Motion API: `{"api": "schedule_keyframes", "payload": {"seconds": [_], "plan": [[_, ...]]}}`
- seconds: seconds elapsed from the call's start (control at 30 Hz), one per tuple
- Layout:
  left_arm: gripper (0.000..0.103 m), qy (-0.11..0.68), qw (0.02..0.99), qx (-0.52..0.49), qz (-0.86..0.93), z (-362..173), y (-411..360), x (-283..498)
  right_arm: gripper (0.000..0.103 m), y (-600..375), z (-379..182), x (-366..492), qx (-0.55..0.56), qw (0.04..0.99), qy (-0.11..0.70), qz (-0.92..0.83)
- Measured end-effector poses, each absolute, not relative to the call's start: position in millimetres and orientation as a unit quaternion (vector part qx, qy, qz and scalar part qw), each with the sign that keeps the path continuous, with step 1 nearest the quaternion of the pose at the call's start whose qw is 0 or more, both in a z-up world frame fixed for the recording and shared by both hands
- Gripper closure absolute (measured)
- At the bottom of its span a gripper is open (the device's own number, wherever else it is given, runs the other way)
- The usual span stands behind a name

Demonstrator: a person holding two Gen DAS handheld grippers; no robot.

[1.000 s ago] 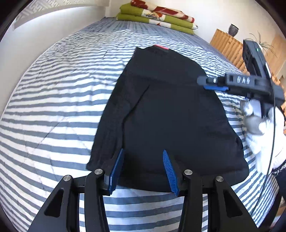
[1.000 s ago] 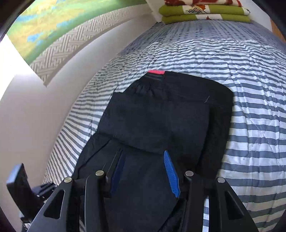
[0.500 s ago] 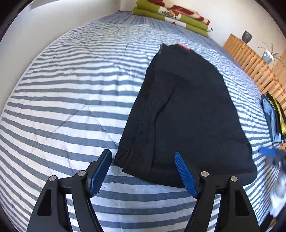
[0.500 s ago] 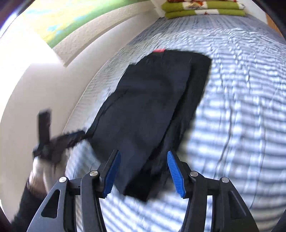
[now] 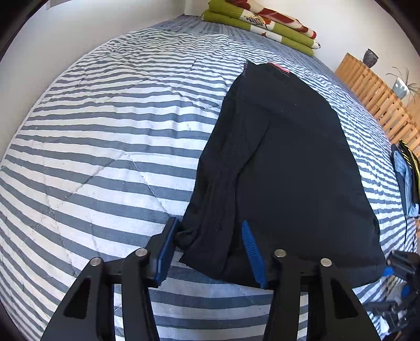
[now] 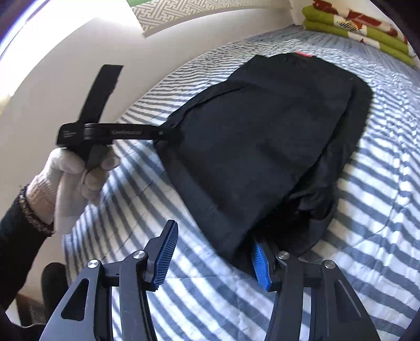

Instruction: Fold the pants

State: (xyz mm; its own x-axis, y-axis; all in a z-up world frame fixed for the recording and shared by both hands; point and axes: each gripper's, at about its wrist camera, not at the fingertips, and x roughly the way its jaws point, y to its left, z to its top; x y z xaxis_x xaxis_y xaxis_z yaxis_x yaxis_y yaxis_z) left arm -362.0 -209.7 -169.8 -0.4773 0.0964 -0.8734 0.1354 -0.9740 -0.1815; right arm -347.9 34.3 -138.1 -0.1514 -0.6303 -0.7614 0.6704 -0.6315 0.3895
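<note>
1. Since a second ago the right tongs (image 6: pixel 210 258) have swung off the middle of the black pants (image 5: pixel 283 162) to their near right corner, and the left tongs (image 5: pixel 207 249) have settled at the near left corner.
2. Far left: a white wall, then the striped bed cover (image 5: pixel 110 147), which carries the pants.
3. The left tongs are closing, with the bunched corner of the cloth between the blue pads (image 5: pixel 250 249); I cannot tell whether they press on it yet.
4. The pants lie part-folded, long axis running away from the tongs toward the red waistband tag (image 5: pixel 279 68) at the far end.
5. The right tongs are also closing; from their own camera the corner overlaps the right pad only, the left pad stands clear over the cover, so they look released.
6. The coming fold, I judge, turns on the near hem being carried away along that axis toward the waistband; each hand sits at its own corner, about equally near.
7. Far right: folded green blankets (image 5: pixel 262 23), a slatted wooden frame (image 5: pixel 375 97) and other clothes (image 5: pixel 405 178).
</note>
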Motion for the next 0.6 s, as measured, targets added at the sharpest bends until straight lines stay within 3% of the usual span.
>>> {"api": "schedule_keyframes", "payload": {"seconds": [0.17,0.3,0.33,0.4,0.47,0.6], "plan": [[0.066,0.104,0.006,0.511,-0.853,-166.6,-207.9,-361.7,0.056,64.6,-126.7,-339.2,0.461,0.442,0.011,-0.770],[0.067,0.099,0.005,0.510,-0.854,-164.7,-206.1,-358.7,0.058,85.6,-114.8,-359.2,0.445,0.410,-0.011,-0.796],[0.067,0.100,0.005,0.511,-0.854,-164.6,-206.1,-358.8,0.063,89.3,-112.4,-365.0,0.441,0.400,-0.013,-0.803],[0.068,0.102,0.004,0.512,-0.853,-165.8,-207.1,-360.3,0.087,96.5,-111.2,-382.3,0.447,0.376,-0.022,-0.812],[0.067,0.103,0.005,0.511,-0.853,-166.4,-206.3,-361.0,0.099,94.2,-114.5,-403.1,0.459,0.338,-0.013,-0.821],[0.067,0.100,0.005,0.512,-0.853,-166.6,-205.0,-362.0,0.100,82.2,-124.9,-427.9,0.469,0.328,0.016,-0.820]]}}
